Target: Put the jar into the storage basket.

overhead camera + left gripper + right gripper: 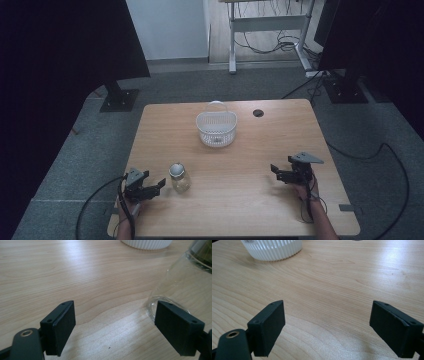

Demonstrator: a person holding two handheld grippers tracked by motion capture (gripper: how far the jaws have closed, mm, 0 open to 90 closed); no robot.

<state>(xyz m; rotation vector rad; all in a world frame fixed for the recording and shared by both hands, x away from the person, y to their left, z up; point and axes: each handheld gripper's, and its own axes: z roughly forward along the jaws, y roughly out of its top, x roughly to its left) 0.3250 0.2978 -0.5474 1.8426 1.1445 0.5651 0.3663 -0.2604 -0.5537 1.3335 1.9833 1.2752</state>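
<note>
A small clear glass jar [179, 177] with a pale round lid stands upright on the wooden table [250, 150], left of centre near the front. My left gripper [156, 186] rests just left of it, open, nothing between its jaws. In the left gripper view the jar [180, 282] rises right behind the right-hand pad, and whether they touch is unclear. A white slatted basket [216, 127] with a handle sits at the back centre. My right gripper [276, 171] is at the front right, open over bare wood, held by a hand.
A dark round cable hole [258, 113] lies in the table's back right part. The basket's ribbed wall [272, 248] shows at the top left of the right gripper view. Cables trail off both front corners. Desk legs and stands are on the floor beyond.
</note>
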